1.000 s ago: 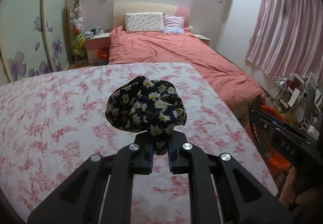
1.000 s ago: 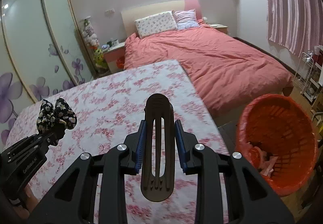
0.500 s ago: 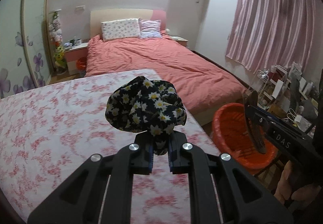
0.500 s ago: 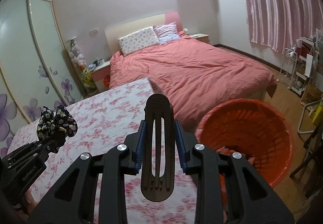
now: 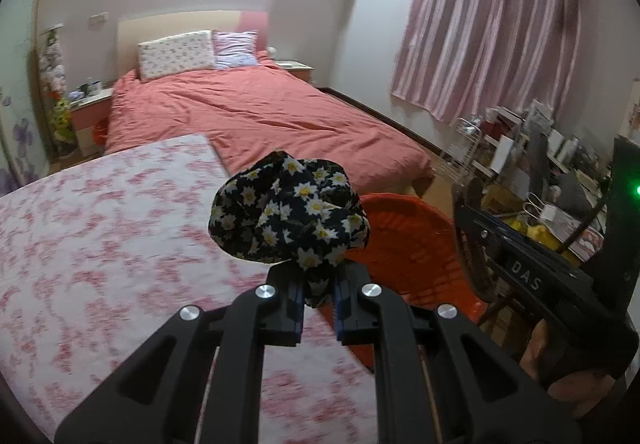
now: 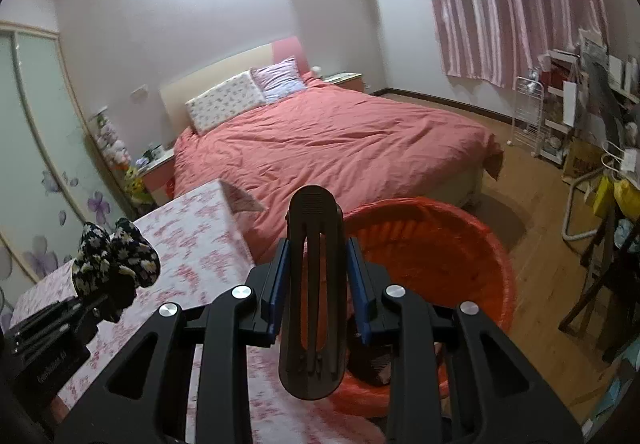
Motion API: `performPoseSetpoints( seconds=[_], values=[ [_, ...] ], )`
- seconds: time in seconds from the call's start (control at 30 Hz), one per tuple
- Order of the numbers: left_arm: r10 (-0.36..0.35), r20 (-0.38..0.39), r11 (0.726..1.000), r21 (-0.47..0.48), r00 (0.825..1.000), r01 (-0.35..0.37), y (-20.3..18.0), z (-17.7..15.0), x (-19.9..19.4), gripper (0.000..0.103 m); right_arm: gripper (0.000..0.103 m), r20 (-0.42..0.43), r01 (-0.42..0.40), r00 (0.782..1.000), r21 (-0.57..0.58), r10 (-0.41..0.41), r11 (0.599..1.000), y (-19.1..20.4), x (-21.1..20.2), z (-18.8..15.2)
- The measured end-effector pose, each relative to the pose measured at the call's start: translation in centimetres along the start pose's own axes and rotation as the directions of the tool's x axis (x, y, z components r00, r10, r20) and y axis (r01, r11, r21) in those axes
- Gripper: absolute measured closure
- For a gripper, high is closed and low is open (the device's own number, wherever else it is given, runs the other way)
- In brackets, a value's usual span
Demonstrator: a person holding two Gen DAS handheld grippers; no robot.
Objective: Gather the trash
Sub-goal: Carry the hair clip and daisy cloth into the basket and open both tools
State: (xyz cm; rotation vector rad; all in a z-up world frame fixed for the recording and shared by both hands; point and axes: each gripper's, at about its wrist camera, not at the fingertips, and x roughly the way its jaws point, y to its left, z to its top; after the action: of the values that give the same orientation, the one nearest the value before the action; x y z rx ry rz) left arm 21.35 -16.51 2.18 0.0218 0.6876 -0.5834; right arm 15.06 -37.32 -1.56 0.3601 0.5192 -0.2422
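The left gripper (image 5: 317, 294) has its fingers clamped on a bunched black cloth with a white daisy print (image 5: 286, 210), held up above the near right corner of the floral-covered table (image 5: 100, 244). The right gripper (image 6: 316, 284) has its fingers closed against the sides of a dark slotted clip-like object (image 6: 314, 292) — its exact type cannot be determined. The orange basket (image 6: 460, 244) stands on the wooden floor just beside the table's right edge, directly beyond the right gripper; some items lie inside it, partly hidden. Farther off stands a bed with a salmon cover (image 6: 340, 136). Pink curtains (image 5: 492, 32) hang at the far right.
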Motion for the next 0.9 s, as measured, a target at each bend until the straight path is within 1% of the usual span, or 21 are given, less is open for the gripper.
performPoseSetpoints(
  seconds=[0.2,0.4,0.47,0.5,0.57,0.63,0.67,0.7,0.77,0.83,0.9],
  values=[
    [-0.049,-0.028,0.998,0.038,0.998,0.05,-3.5,-0.1,2.7,0.091,0.074,0.001,0.009,1.0,0.063,-0.009,0.998,-2.9,0.7,0.5],
    [-0.084,-0.068,0.994,0.06,0.994,0.088,-5.7,0.1,5.7,0.091,0.074,-0.007,0.014,1.0,0.116,-0.014,0.993,-5.7,2.1,0.9],
    [-0.093,-0.081,0.993,0.06,0.992,0.098,-6.3,0.4,6.8,0.089,0.074,-0.011,0.015,1.0,0.131,-0.014,0.991,-6.3,2.5,1.0],
    [-0.095,-0.09,0.993,0.06,0.991,0.1,-6.6,0.4,7.3,0.087,0.074,-0.012,0.015,1.0,0.137,-0.014,0.99,-6.6,2.8,1.1],
    [-0.086,-0.098,0.994,0.058,0.991,0.092,-6.9,0.3,8.5,0.077,0.074,-0.019,0.018,1.0,0.156,-0.016,0.988,-7.3,3.6,1.4],
    [-0.072,-0.113,0.995,0.054,0.991,0.079,-6.8,0.4,9.8,0.063,0.073,-0.043,0.015,0.999,0.177,-0.008,0.984,-8.1,4.5,1.4],
    [-0.065,-0.118,0.996,0.052,0.991,0.072,-6.7,0.4,10.2,0.061,0.068,-0.05,0.013,0.999,0.182,-0.004,0.983,-8.3,4.7,1.3],
    [-0.059,-0.125,0.997,0.049,0.99,0.065,-6.6,0.3,10.5,0.059,0.059,-0.057,0.013,0.998,0.184,-0.002,0.983,-8.3,4.9,1.3],
    [-0.05,-0.142,0.998,0.035,0.989,0.056,-5.9,-0.1,11.2,0.057,0.052,-0.062,0.017,0.998,0.174,-0.007,0.985,-8.5,4.9,1.0],
    [-0.035,-0.147,0.999,0.031,0.988,0.04,-5.4,-0.4,11.3,0.053,0.049,-0.062,0.028,0.998,0.158,-0.019,0.987,-8.4,4.6,0.5],
    [-0.017,-0.15,0.999,0.03,0.989,0.022,-4.8,-0.6,11.1,0.051,0.042,-0.058,0.038,0.998,0.145,-0.03,0.989,-8.1,4.1,0.2]
  ],
)
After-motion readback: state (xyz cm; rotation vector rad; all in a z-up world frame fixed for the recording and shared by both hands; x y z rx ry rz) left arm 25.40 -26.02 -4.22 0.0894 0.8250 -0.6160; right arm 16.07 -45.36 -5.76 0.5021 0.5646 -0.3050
